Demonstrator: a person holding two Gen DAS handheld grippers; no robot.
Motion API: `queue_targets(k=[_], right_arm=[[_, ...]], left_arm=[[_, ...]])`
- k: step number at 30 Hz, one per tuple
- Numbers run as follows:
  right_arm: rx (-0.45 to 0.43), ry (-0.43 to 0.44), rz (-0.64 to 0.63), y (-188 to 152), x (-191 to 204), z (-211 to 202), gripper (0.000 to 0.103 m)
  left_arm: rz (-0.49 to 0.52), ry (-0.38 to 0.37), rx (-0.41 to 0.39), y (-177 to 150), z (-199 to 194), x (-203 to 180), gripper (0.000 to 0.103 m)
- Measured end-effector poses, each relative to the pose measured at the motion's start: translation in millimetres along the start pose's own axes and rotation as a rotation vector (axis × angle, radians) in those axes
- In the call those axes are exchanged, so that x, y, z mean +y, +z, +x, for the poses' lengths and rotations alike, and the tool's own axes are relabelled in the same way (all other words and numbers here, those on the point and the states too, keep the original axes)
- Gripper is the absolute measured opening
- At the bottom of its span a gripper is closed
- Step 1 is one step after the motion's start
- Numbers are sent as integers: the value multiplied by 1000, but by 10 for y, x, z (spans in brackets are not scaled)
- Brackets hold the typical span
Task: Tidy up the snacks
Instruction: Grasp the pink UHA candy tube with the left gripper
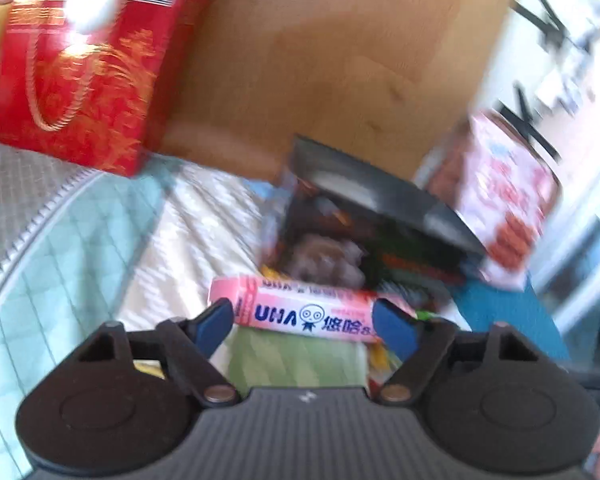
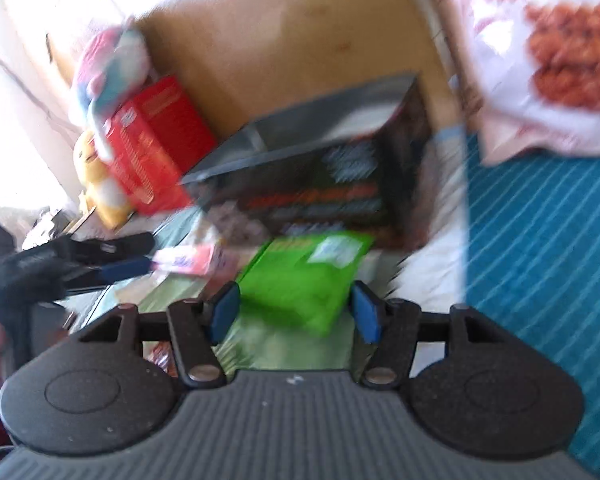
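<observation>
Both views were smeared by motion, so most print was unreadable. The left gripper [image 1: 304,320] held a pink box [image 1: 300,312] crosswise, one blue pad at each end; the right end of the box was hidden behind its pad. From the right wrist, that same gripper [image 2: 140,258] showed at the left edge, the pink box [image 2: 196,262] at its tips, though blur hid the contact there. The right gripper [image 2: 296,312] was clamped on a green bag [image 2: 300,276], whose lower corner was lost in blur. Both snacks hung above the bedding [image 1: 172,240], just in front of an open dark box [image 2: 320,184]; what lay inside it could not be made out. A red box [image 1: 84,76] stood further left. A white bag [image 2: 540,60] was cut off at the frame's top right.
</observation>
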State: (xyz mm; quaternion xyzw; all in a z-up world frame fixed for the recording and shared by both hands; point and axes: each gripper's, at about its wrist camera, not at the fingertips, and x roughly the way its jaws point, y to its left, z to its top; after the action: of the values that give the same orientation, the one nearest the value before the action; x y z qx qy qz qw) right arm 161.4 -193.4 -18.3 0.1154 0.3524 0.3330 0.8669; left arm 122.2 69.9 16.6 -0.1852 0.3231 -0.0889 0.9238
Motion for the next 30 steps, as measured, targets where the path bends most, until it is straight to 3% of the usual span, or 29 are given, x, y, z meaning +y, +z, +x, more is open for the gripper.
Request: queue_targets(k=[5, 8, 11, 15, 18, 22, 27, 30], right_arm=[[48, 65, -134, -209, 401, -76, 64], [32, 15, -254, -365, 616, -235, 64], [6, -25, -344, -507, 716, -451, 63], [-49, -54, -401, -551, 747, -701, 63], [-76, -52, -395, -474, 760, -721, 63], [-71, -32, -354, -229, 743, -525, 63], [-38, -21, -332, 109, 657, -154, 63], [-18, -31, -292, 282, 528, 73, 63]], left_arm=[[135, -67, 16, -280, -203, -349, 79], [174, -88, 4, -393, -382, -432, 82], [136, -92, -66, -397, -639, -304, 88], [2, -51, -133, -349, -832, 43, 90], [-95, -33, -146, -320, -843, 308, 90], [-143, -49, -146, -197, -815, 410, 90], [-83, -25, -124, -31, -581, 257, 72], [-49, 31, -105, 5, -392, 146, 69]])
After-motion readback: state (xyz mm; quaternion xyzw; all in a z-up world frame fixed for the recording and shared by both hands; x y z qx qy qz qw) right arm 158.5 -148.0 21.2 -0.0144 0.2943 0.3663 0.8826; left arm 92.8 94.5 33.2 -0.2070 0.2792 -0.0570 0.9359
